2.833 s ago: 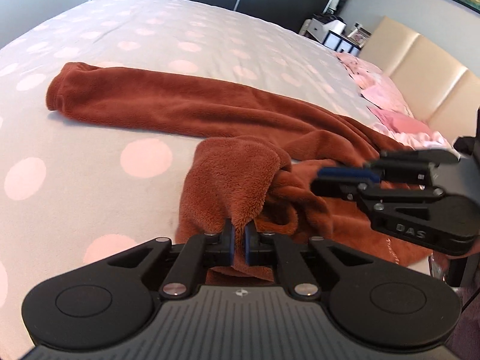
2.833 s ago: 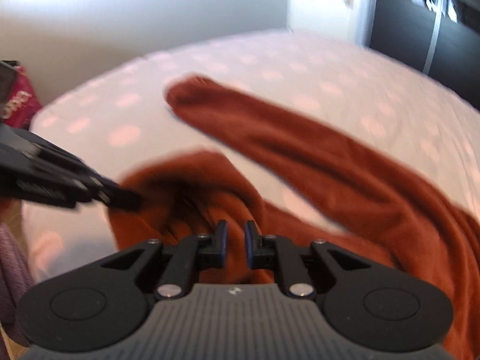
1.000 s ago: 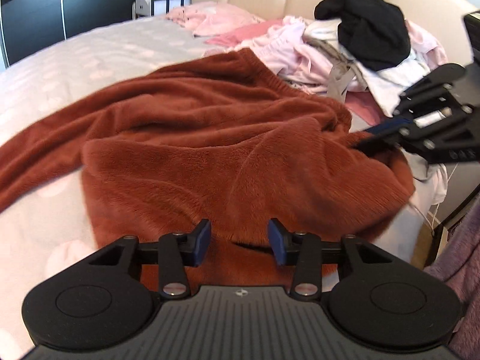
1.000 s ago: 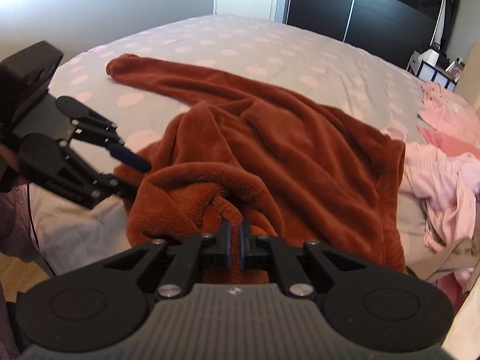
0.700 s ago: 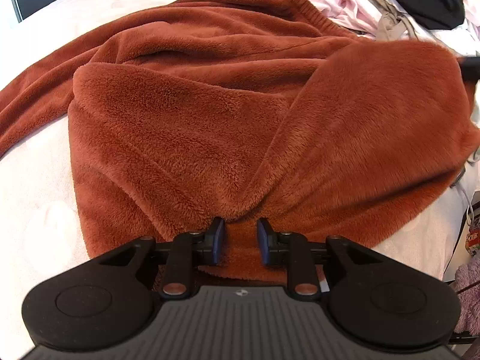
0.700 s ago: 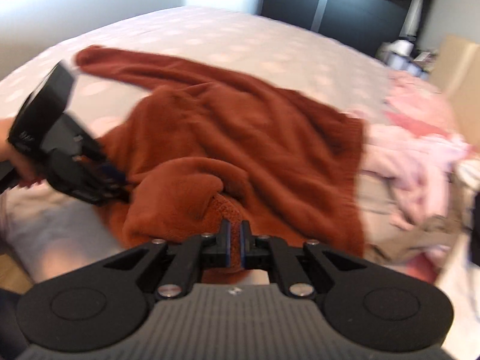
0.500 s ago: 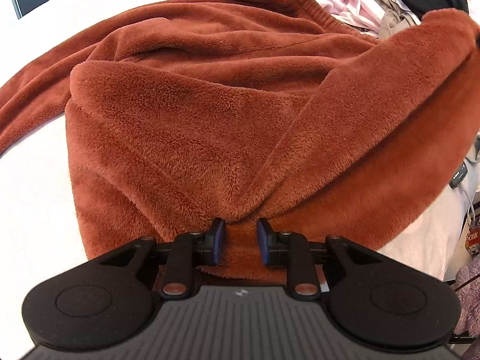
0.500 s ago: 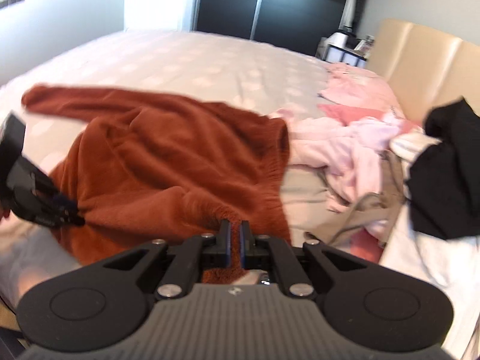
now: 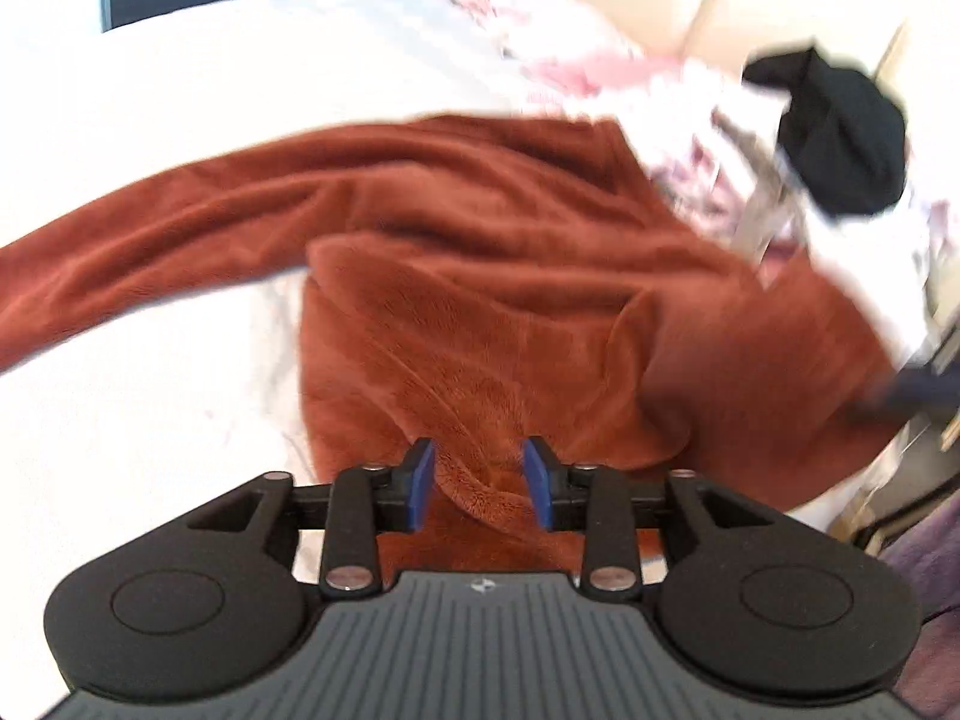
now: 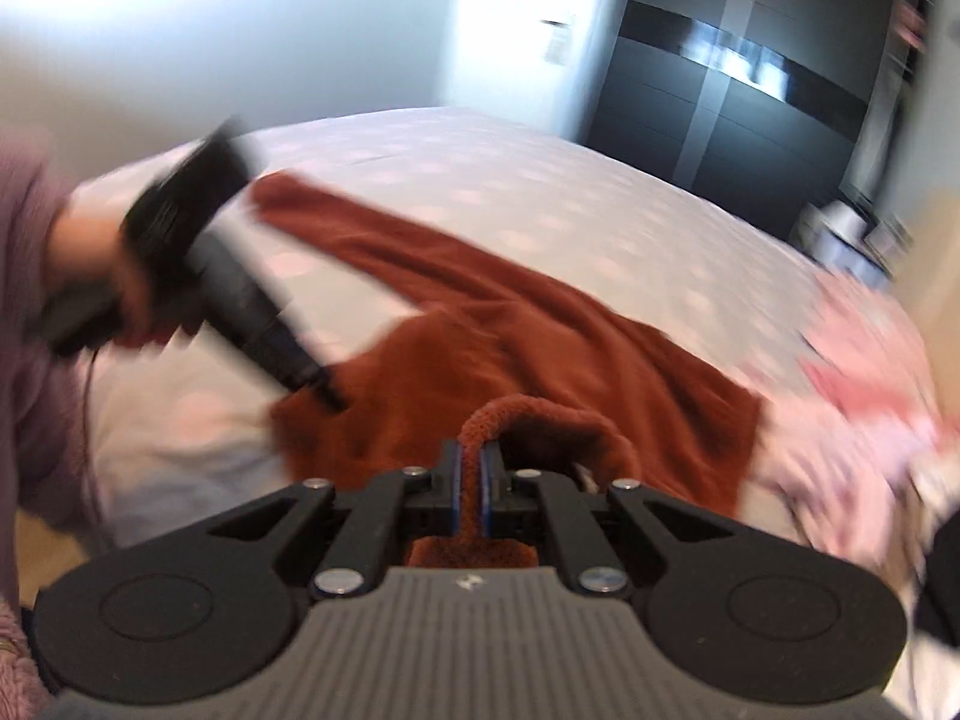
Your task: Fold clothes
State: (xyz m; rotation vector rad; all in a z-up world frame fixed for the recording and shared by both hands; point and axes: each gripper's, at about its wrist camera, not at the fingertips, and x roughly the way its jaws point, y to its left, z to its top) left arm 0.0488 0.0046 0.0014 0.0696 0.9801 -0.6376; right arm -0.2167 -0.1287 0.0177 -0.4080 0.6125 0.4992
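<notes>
Rust fleece garment (image 9: 492, 252) lies rumpled (sleeve outstretched) on bed.

exposure: bright daylight, your bed (image 9: 180, 90) blows out white in left view
blur: heavy motion smear in both views, worst at right edges
distortion: fisheye bending, dark corner vignette

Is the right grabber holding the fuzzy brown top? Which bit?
Yes. The right gripper pinches the brown top by a rolled edge fold. Which part of the garment is unclear.

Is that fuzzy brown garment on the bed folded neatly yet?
No. The brown garment lies rumpled, one sleeve stretched across the bed, an edge pinched in the right gripper.
</notes>
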